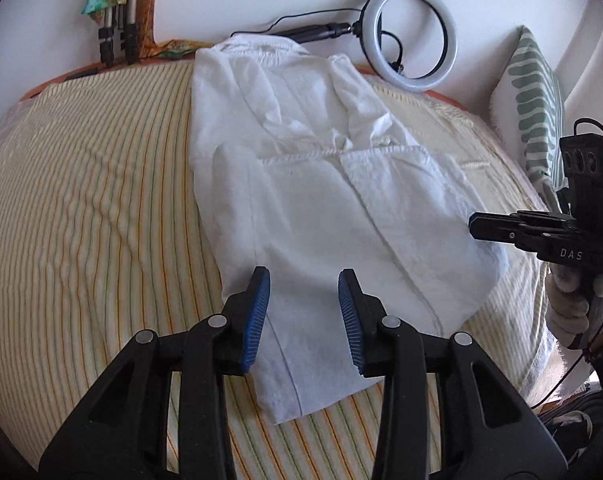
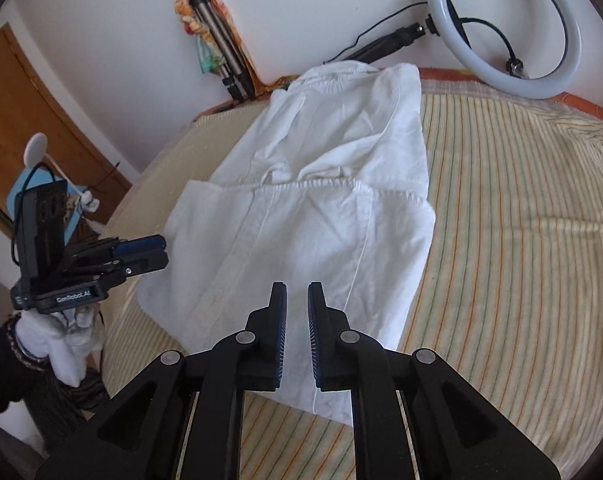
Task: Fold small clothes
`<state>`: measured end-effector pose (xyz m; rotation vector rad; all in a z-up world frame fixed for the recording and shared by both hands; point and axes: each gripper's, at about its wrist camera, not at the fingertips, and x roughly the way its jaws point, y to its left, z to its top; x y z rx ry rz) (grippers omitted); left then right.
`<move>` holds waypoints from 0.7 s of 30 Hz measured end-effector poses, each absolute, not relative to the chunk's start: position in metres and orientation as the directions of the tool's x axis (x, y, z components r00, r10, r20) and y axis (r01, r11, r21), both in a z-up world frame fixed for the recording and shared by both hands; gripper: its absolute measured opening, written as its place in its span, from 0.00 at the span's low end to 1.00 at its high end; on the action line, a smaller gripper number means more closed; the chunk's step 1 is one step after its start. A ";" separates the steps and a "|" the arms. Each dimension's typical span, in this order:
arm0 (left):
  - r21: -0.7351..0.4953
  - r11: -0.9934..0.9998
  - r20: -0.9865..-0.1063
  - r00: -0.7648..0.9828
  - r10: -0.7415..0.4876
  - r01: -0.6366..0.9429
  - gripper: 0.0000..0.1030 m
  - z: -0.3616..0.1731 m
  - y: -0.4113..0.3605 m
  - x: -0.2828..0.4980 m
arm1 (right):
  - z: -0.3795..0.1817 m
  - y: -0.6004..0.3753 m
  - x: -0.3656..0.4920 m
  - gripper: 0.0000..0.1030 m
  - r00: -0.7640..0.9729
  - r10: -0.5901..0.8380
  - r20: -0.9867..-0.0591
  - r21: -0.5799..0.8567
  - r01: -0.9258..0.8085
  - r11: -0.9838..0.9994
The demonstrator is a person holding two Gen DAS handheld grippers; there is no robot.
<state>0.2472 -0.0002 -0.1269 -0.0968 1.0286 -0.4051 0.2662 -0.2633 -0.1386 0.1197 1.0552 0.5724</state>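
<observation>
I see the white garment (image 1: 313,200) lying on the striped bedspread (image 1: 93,184), its near half folded up over the far half so a hemmed edge runs across the middle; it looks like a pair of white trousers or a shirt, and I cannot tell which. From my left wrist view it fills the centre and runs from 12 o'clock down to 6 o'clock. My left gripper (image 1: 304,322) hangs above the near end of the cloth with its jaws partly apart and nothing between the blue pads (image 1: 257,320). My right gripper (image 2: 297,334) hovers over the near edge as well, its jaws drawn nearly together with only a narrow gap showing, and no cloth pinched in it. In the left view that right gripper shows at 3 o'clock, held by a white-gloved hand (image 1: 573,304). A ring light (image 1: 415,36) leans on the wall at 1 o'clock beyond the garment, folded tripod legs (image 1: 117,36) stand at 11 o'clock, and a green-patterned pillow (image 1: 537,100) sits at 2 o'clock.
</observation>
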 end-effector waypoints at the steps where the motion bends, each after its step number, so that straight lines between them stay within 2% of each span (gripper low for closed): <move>1: -0.251 0.925 -0.819 0.448 -0.359 0.285 0.35 -0.130 -0.002 0.246 | -0.145 -0.261 0.268 0.09 0.355 0.477 -0.804 0.342 -0.380 0.860; 5: -0.214 0.925 -0.829 0.443 -0.342 0.313 0.35 -0.132 -0.009 0.243 | -0.160 -0.256 0.270 0.09 0.341 0.445 -0.829 0.308 -0.386 0.870; 8: -0.284 0.911 -0.820 0.416 -0.392 0.300 0.35 -0.116 0.002 0.250 | -0.150 -0.258 0.275 0.16 0.295 0.490 -0.820 0.364 -0.391 0.845; 10: -0.309 0.904 -0.792 0.447 -0.417 0.296 0.35 -0.095 0.013 0.261 | -0.136 -0.264 0.279 0.16 0.288 0.534 -0.795 0.404 -0.406 0.820; 14: -0.241 0.930 -0.759 0.542 -0.359 0.279 0.35 -0.064 0.036 0.299 | -0.103 -0.281 0.306 0.19 0.364 0.540 -0.759 0.388 -0.413 0.824; 17: -0.273 0.931 -0.757 0.544 -0.362 0.240 0.35 -0.063 0.054 0.342 | -0.092 -0.294 0.342 0.19 0.411 0.509 -0.756 0.360 -0.388 0.848; 19: -0.276 0.940 -0.764 0.547 -0.342 0.201 0.44 -0.072 0.062 0.369 | -0.092 -0.301 0.371 0.24 0.439 0.478 -0.761 0.344 -0.352 0.870; 20: -0.279 0.941 -0.762 0.552 -0.338 0.191 0.44 -0.077 0.065 0.381 | -0.095 -0.306 0.385 0.33 0.461 0.453 -0.763 0.329 -0.327 0.886; 21: -0.283 0.941 -0.763 0.551 -0.338 0.186 0.44 -0.083 0.067 0.392 | -0.098 -0.311 0.399 0.38 0.479 0.439 -0.760 0.330 -0.297 0.896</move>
